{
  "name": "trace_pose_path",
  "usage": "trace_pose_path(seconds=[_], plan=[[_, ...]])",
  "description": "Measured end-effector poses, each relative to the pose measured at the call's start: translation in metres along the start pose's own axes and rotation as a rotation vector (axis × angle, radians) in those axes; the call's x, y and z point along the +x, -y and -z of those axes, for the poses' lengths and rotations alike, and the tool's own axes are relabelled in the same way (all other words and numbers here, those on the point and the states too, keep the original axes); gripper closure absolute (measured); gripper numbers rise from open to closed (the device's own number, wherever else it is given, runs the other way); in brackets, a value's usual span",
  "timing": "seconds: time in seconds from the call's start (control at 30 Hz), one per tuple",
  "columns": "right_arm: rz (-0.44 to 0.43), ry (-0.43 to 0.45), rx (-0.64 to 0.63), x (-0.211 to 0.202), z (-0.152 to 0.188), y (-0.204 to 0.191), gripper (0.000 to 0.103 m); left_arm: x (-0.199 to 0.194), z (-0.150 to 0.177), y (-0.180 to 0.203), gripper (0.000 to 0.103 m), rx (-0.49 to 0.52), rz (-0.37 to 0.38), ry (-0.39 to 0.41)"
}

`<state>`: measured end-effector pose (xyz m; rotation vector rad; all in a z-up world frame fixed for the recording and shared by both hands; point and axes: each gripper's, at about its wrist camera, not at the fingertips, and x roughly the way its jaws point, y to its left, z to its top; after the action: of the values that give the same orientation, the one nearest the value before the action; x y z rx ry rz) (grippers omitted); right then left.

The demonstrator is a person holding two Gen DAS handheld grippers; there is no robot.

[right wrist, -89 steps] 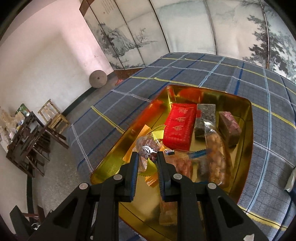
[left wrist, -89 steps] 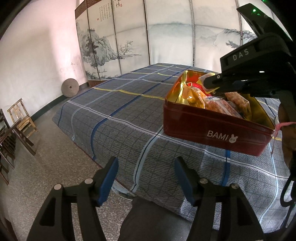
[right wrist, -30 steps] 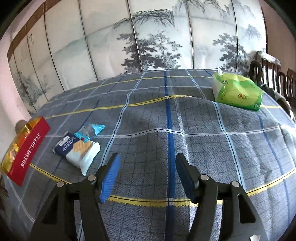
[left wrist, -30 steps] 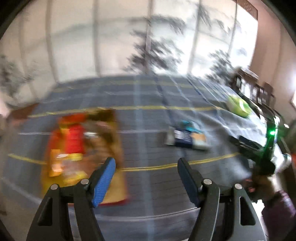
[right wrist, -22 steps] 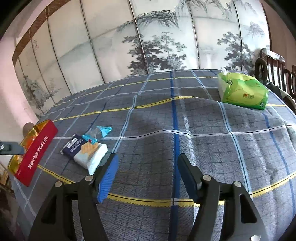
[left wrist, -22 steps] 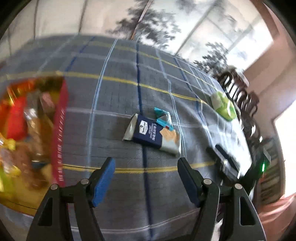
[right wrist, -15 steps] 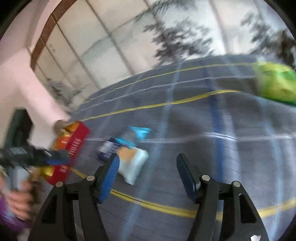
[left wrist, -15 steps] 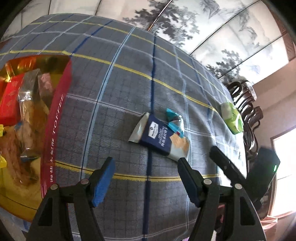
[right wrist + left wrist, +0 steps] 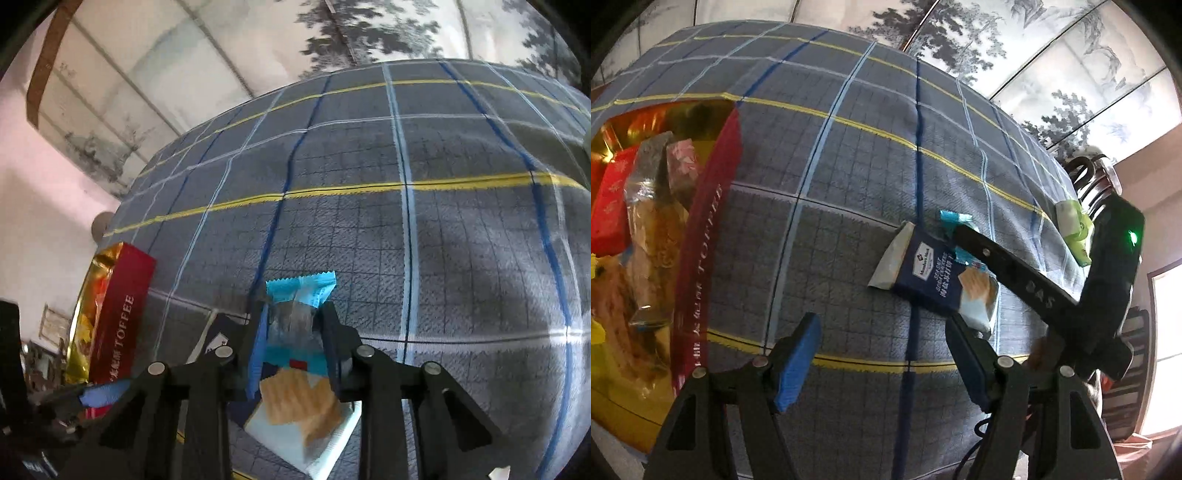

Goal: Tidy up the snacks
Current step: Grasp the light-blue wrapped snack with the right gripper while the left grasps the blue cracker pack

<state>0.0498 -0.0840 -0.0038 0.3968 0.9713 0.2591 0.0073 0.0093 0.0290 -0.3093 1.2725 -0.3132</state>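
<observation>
A small teal-wrapped snack (image 9: 295, 321) lies on the checked cloth, partly over a blue and white cracker packet (image 9: 306, 406). My right gripper (image 9: 293, 317) is closing on the teal snack, and its pads press the wrapper from both sides. In the left wrist view the right gripper (image 9: 960, 236) reaches in from the right over the cracker packet (image 9: 923, 273) and the teal snack (image 9: 951, 218). My left gripper (image 9: 882, 350) hovers open and holds nothing, between the packet and the red tin (image 9: 701, 240). The tin has a gold inside and holds several wrapped snacks.
The red tin (image 9: 118, 317) stands at the left end of the cloth-covered table (image 9: 849, 166). A green tissue pack (image 9: 1071, 225) lies at the far right edge beside dark wooden chairs (image 9: 1089, 173). A painted folding screen (image 9: 258, 44) stands behind the table.
My right gripper swung left and down onto the teal snack, and its jaws went from wide apart to closed around it. The left gripper turned from the tin toward the packets and sank.
</observation>
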Motion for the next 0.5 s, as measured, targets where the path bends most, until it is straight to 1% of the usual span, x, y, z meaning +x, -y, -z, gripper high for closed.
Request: trace_pose_path(seconds=[0.03, 0.1, 0.13, 0.2, 0.23, 0.3, 0.33, 0.37, 0.4, 0.5], plan=[[0.003, 0.032, -0.021, -0.009, 0.003, 0.005, 0.080, 0.000, -0.001, 0.001, 0.032, -0.008, 0.012, -0.009], [-0.064, 0.113, -0.025, -0.035, 0.009, 0.028, 0.080, 0.001, -0.004, 0.004, 0.032, -0.027, 0.031, -0.021], [-0.065, 0.138, -0.030, -0.047, 0.011, 0.039, 0.080, 0.003, -0.006, 0.005, 0.032, -0.057, 0.051, -0.036], [0.060, 0.162, -0.065, -0.071, 0.019, 0.061, 0.080, 0.007, -0.009, 0.005, 0.032, -0.130, 0.104, -0.057], [0.120, 0.162, -0.078, -0.081, 0.025, 0.074, 0.080, 0.011, -0.011, 0.005, 0.032, -0.187, 0.136, -0.078], [0.211, 0.151, -0.082, -0.093, 0.036, 0.099, 0.080, 0.019, -0.015, 0.009, 0.032, -0.273, 0.152, -0.107], [0.254, 0.143, -0.081, -0.097, 0.042, 0.111, 0.080, 0.023, -0.017, 0.014, 0.032, -0.304, 0.134, -0.117], [0.268, 0.135, -0.071, -0.100, 0.048, 0.123, 0.079, 0.026, -0.018, 0.018, 0.032, -0.318, 0.114, -0.125], [0.242, 0.154, -0.057, -0.106, 0.052, 0.131, 0.079, 0.031, -0.021, 0.024, 0.032, -0.342, 0.089, -0.132], [0.224, 0.165, -0.040, -0.112, 0.058, 0.143, 0.080, 0.044, -0.031, 0.039, 0.032, -0.401, 0.036, -0.145]])
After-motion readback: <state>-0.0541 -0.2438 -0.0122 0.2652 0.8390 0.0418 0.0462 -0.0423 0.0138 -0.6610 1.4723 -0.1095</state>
